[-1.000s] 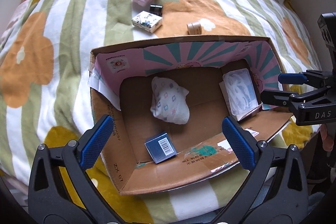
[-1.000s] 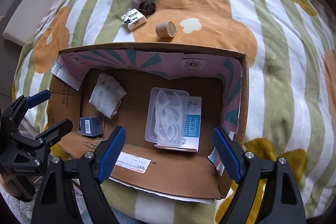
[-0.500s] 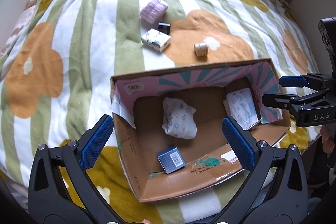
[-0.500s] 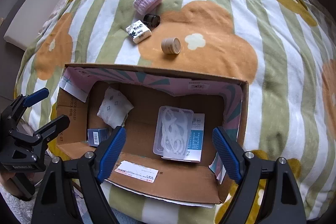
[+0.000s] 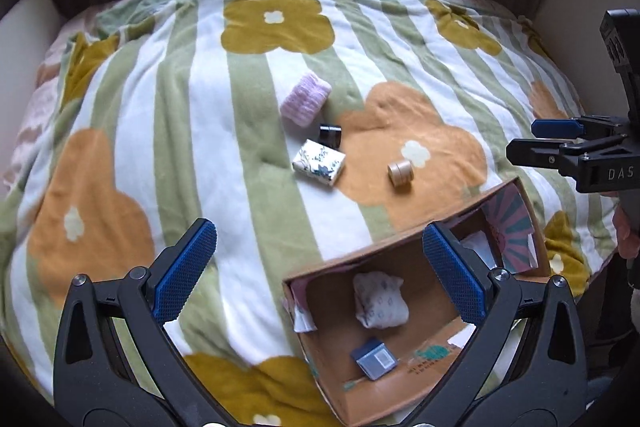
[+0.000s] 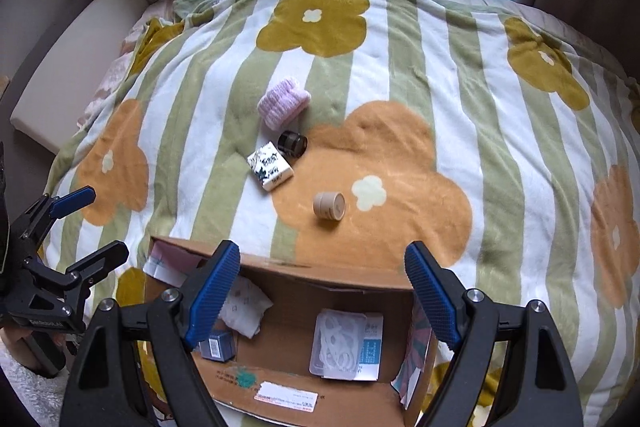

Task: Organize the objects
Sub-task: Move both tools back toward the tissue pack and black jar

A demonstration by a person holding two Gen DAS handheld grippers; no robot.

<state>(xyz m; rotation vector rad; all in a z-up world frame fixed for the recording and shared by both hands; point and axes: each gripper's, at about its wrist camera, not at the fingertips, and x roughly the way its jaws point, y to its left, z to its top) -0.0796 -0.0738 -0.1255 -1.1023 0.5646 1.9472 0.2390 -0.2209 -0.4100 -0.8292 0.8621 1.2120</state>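
Both the left gripper [image 5: 320,279] and right gripper [image 6: 320,297] hang wide open and empty above the cardboard box [image 6: 304,269]. Beyond the box, on the floral blanket [image 6: 500,147], the patterned tissue pack [image 6: 270,165] lies flat, long axis diagonal; the wooden jar [image 6: 329,205] lies on its side.

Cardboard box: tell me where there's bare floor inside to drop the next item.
In the cardboard box, bare floor lies in the middle, between the folded cloth and the clear plastic case, running back to the far wall. The left side is crowded: the cloth, with the small dark box just in front of it. The right side is taken by the case.
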